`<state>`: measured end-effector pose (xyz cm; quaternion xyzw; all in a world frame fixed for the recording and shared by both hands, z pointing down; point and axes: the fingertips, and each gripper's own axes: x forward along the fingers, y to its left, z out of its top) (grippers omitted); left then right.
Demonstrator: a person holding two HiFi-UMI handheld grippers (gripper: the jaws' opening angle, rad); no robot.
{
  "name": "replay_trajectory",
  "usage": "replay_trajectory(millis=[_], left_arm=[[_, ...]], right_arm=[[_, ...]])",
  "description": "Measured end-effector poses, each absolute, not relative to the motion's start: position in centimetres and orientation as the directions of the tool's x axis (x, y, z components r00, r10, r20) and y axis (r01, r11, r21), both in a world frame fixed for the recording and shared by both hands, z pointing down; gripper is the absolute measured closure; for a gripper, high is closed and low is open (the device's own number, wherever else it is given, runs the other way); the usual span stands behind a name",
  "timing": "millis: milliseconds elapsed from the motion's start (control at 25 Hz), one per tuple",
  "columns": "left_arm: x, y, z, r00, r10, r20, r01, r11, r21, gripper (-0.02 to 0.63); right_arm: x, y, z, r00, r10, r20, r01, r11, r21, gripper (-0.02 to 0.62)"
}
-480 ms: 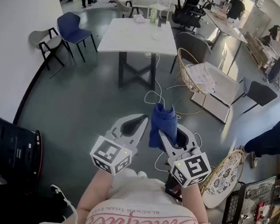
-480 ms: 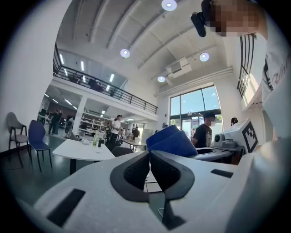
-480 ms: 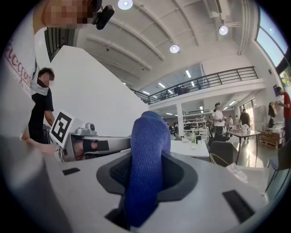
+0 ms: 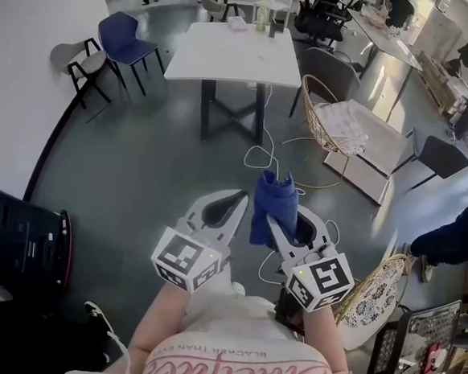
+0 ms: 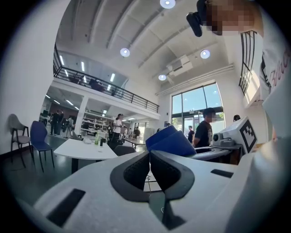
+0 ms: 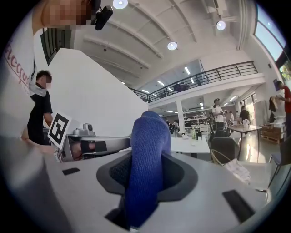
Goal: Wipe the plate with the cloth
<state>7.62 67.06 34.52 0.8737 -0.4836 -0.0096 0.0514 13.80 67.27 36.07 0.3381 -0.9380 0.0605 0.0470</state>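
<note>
A blue cloth (image 4: 275, 203) hangs folded from my right gripper (image 4: 275, 219), which is shut on it; in the right gripper view the cloth (image 6: 145, 159) fills the gap between the jaws of the right gripper (image 6: 146, 157). My left gripper (image 4: 238, 200) is held level just left of it, shut with nothing between its jaws. In the left gripper view the jaws of the left gripper (image 5: 149, 157) meet, and the cloth (image 5: 170, 142) shows beyond them to the right. Both grippers are held in the air in front of the person, above the floor. No plate shows in any view.
A white table (image 4: 232, 53) with bottles stands ahead, with a blue chair (image 4: 123, 38) to its left. A wicker chair (image 4: 330, 117) holding papers is at its right. Cables (image 4: 269, 157) trail across the grey floor. People stand at the right and far back. A black unit (image 4: 11, 245) is at the left.
The room sits a little lower in the head view, as if the head has tilted or moved forward. Both grippers keep their pose, and the cloth stays in the right one.
</note>
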Motion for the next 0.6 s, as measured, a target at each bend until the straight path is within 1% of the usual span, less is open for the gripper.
replay_trajectory(millis=[280, 600], left_arm=[[7.0, 61.3, 35.6, 0.549, -0.835, 0.041, -0.833, -0.543, 0.106, 0.601], [3.8, 52.0, 35.0, 0.572, -0.819, 0.048, -0.819, -0.567, 0.087, 0.601]], right_arm=[[13.3, 61.8, 37.2, -0.754, -0.640, 0.145, -0.654, 0.751, -0.089, 0.471], [10.0, 52.9, 36.6, -0.739, -0.659, 0.139, -0.672, 0.736, -0.085, 0.471]])
